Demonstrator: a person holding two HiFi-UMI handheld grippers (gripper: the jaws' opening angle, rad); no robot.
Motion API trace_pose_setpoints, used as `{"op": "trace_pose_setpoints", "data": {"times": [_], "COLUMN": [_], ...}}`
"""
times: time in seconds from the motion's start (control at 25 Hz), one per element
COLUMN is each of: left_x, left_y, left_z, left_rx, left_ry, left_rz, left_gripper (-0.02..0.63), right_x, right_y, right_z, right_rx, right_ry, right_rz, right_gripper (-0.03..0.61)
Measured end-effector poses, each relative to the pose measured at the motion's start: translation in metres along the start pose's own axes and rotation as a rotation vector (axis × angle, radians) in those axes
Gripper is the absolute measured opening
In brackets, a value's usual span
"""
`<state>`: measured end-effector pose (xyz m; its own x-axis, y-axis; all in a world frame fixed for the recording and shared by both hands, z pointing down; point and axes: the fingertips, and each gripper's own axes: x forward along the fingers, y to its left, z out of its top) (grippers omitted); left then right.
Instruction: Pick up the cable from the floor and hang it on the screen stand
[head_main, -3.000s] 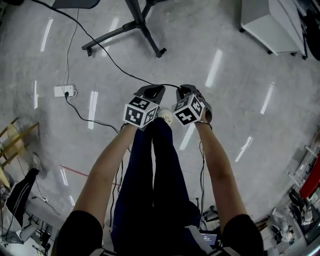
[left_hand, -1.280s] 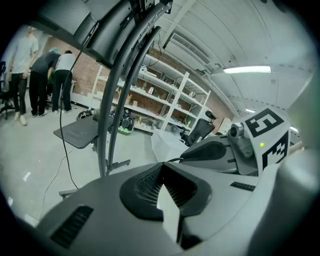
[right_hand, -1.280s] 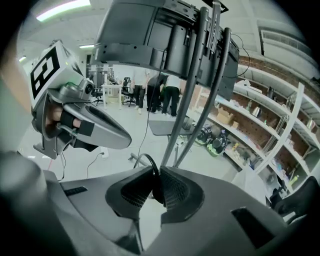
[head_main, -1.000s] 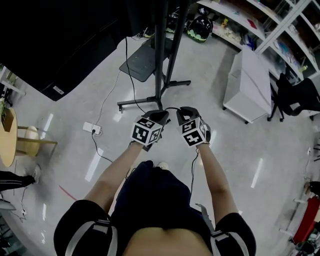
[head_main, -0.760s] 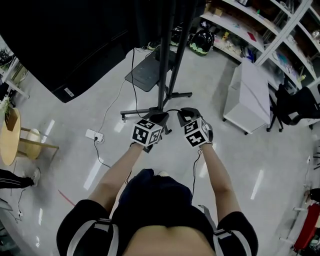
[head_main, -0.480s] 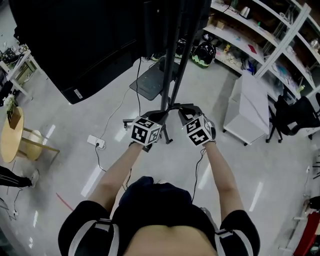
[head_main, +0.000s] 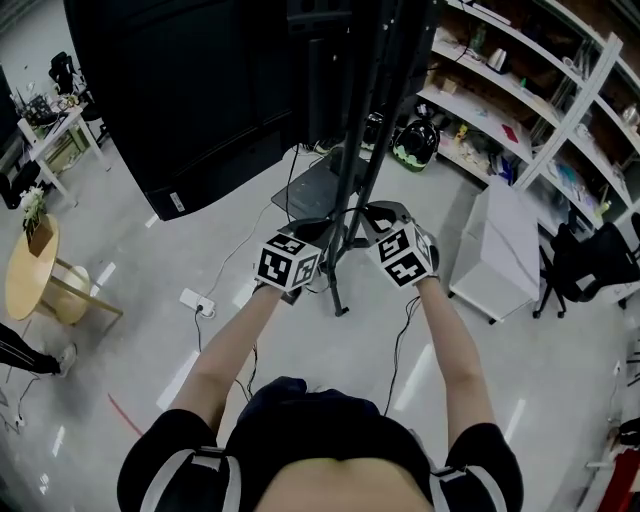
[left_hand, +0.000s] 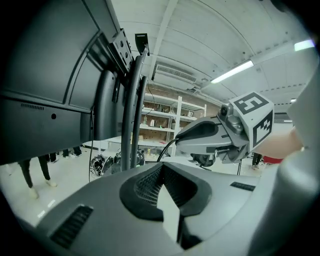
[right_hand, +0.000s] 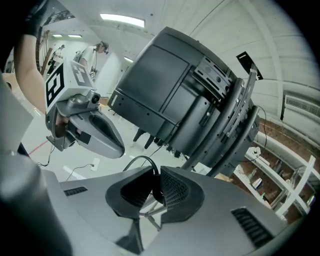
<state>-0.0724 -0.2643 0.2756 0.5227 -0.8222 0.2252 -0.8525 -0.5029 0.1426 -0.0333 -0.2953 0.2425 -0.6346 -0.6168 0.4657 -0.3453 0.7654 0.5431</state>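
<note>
Left gripper (head_main: 312, 230) and right gripper (head_main: 374, 214) jaws each clamp the thin black cable (right_hand: 138, 157) beside the black metal screen stand (head_main: 357, 150).

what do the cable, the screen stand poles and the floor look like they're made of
The cable is black and matte and bends in a smooth loop, so probably rubber or plastic sheathing. The screen stand poles are dark grey tubes with a soft sheen, likely painted metal. The floor is pale grey and glossy, mirroring ceiling lights in streaks; it looks like polished or coated concrete.
</note>
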Motion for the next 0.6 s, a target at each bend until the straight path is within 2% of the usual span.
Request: {"op": "trace_pose_setpoints", "data": {"times": [0.32,0.6], "left_x": [-0.013,-0.023], "left_y": [0.012,0.019], "left_z": [0.045,0.071], "left_rx": [0.036,0.041], "left_ry": [-0.03,-0.067], "left_rz": [0.046,0.091], "left_gripper": [0.006,0.006], "right_x": [0.0,0.004], "right_y": [-0.032,-0.055], "right_z": [0.059,0.088], "right_rx": [-0.096,-0.116], "right_ry": [-0.073,-0.129], "right_rz": [0.001,0.015], "right_gripper": [0.06,0.06]}}
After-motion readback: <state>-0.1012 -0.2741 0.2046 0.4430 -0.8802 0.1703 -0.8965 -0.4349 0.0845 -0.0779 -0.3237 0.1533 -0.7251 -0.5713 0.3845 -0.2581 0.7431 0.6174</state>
